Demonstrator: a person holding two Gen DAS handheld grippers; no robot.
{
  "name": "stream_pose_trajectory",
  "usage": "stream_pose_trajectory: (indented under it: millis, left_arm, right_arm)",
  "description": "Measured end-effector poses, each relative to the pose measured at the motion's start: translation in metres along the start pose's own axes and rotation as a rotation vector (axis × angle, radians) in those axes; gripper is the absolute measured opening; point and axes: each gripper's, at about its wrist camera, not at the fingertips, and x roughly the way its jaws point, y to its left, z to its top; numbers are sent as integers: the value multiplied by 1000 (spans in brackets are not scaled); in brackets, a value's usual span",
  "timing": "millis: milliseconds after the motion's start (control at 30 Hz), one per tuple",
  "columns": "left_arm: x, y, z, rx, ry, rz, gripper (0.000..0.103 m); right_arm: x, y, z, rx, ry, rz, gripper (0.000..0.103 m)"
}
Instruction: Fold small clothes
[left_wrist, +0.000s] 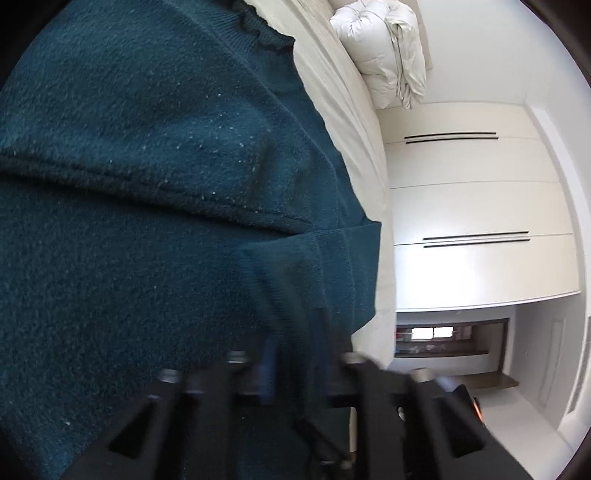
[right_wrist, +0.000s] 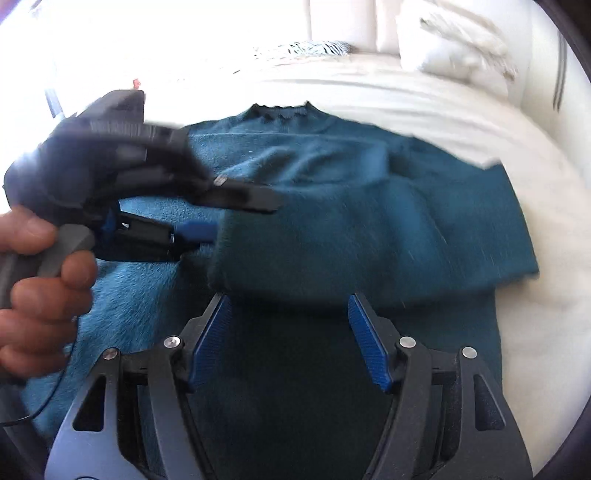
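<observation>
A teal knit sweater (right_wrist: 332, 206) lies on the white bed, scalloped collar (right_wrist: 282, 110) at the far side. One sleeve (right_wrist: 369, 254) is folded across the body. My right gripper (right_wrist: 290, 306) is open and empty, hovering over the lower body of the sweater. My left gripper (right_wrist: 236, 218) reaches in from the left, held by a hand (right_wrist: 40, 280), with its fingers around the sleeve cuff. In the left wrist view the sweater (left_wrist: 147, 184) fills the frame and the sleeve cuff (left_wrist: 332, 273) runs between the blurred fingers of the left gripper (left_wrist: 295, 332).
The white bed sheet (right_wrist: 517, 192) surrounds the sweater. A white bundled duvet (left_wrist: 384, 48) lies at the bed's far end, also in the right wrist view (right_wrist: 454, 40). A patterned cloth (right_wrist: 306, 48) lies beyond the collar. White wardrobe doors (left_wrist: 476, 206) stand beside the bed.
</observation>
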Motion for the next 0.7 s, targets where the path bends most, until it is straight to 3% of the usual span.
stream_pose_trajectory:
  millis: [100,200,433,567,700]
  left_arm:
    - [-10,-18,4,74,-17,32,7]
    - [-33,-51,10,204,-66,71,7]
    - [-88,-111,32,417,-165,127,7]
    - [-112,-96,49,413,-194,178,7]
    - [-127,-51,70,309,-220,218,7]
  right_arm:
    - [-9,-27,-2,133,-9,76,65]
    - [-8,-52,-7,223,8,74,65]
    - [-2,-57,-30,258,10,89,65]
    - [-9,-56,-33,269,8,101,65]
    - [-11,-69,-30,323,-1,137,65]
